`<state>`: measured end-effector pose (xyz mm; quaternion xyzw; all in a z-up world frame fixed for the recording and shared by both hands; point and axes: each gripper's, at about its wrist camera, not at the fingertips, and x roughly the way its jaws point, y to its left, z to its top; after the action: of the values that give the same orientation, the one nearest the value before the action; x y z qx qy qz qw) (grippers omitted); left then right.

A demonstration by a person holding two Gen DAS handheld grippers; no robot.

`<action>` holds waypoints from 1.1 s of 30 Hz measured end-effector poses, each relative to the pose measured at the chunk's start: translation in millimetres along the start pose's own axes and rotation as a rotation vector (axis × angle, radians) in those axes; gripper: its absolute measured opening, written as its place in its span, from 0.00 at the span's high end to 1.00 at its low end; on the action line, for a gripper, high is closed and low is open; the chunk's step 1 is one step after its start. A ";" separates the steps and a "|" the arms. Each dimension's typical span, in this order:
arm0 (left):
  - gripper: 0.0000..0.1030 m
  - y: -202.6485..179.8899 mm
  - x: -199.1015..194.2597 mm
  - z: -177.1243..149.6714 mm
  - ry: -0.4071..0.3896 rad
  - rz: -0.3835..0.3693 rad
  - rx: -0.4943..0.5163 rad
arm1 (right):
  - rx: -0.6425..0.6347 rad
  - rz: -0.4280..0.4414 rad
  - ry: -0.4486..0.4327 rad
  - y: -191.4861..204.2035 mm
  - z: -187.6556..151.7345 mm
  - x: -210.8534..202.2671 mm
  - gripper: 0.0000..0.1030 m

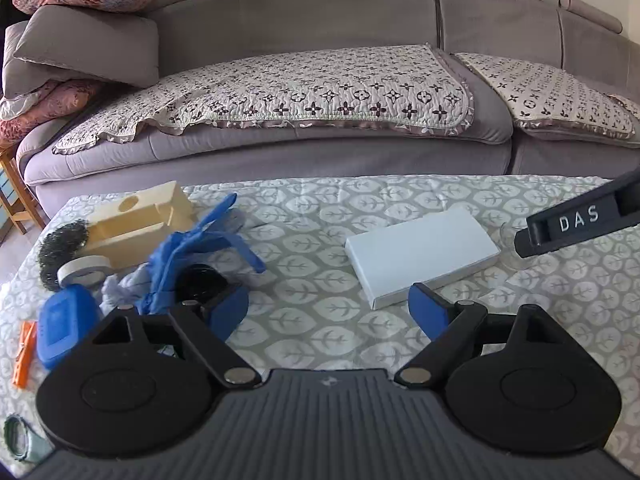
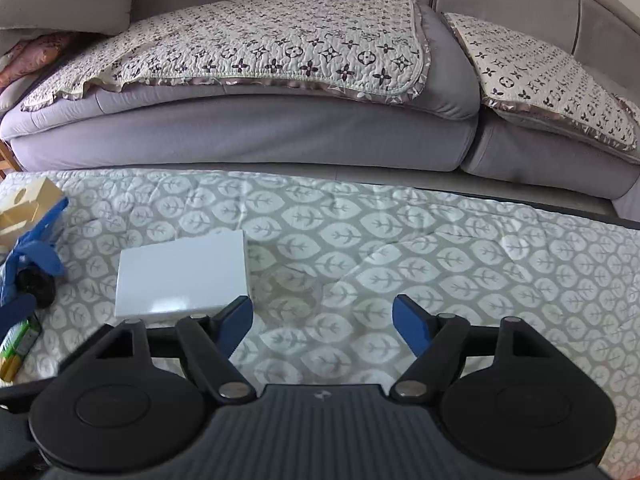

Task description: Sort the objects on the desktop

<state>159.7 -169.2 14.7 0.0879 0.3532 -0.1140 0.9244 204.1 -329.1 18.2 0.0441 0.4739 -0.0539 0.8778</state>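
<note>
My left gripper [image 1: 328,314] hangs open over the leaf-patterned tablecloth [image 1: 320,240], nothing between its blue pads. A white flat box [image 1: 422,256] lies just ahead of its right finger. A blue glove [image 1: 200,252] and a black round object [image 1: 200,284] lie by its left finger. My right gripper [image 2: 324,320] is open too. A clear glass [image 2: 294,300] stands just ahead of its fingers, left of centre, untouched. The white box [image 2: 182,276] lies ahead of its left finger. In the left wrist view the right gripper's black body [image 1: 580,220] shows at the right edge, above the glass [image 1: 512,250].
At the table's left sit a cream plastic organiser [image 1: 136,228], a steel scourer [image 1: 64,248], a tape roll [image 1: 84,270], a blue case [image 1: 66,328] and an orange clothes peg [image 1: 24,352]. A battery pack [image 2: 20,348] lies near the left edge. A grey sofa [image 1: 320,148] stands behind the table.
</note>
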 end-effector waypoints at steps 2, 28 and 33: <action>0.14 0.6 1.4 0.2 0.009 0.003 -0.005 | 0.019 0.019 -0.002 -4.1 5.7 0.4 0.26; 0.00 -44.0 -76.4 4.9 -0.121 -0.057 0.054 | 0.106 0.080 -0.059 -42.6 -19.9 -90.7 0.02; 0.00 -57.2 -118.2 -7.7 -0.141 -0.100 0.074 | 0.133 0.063 -0.117 -62.7 -44.5 -150.8 0.00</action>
<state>53.6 -204.5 84.0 0.0957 0.2868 -0.1788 0.9363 76.6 -377.5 118.3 0.1140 0.4155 -0.0599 0.9004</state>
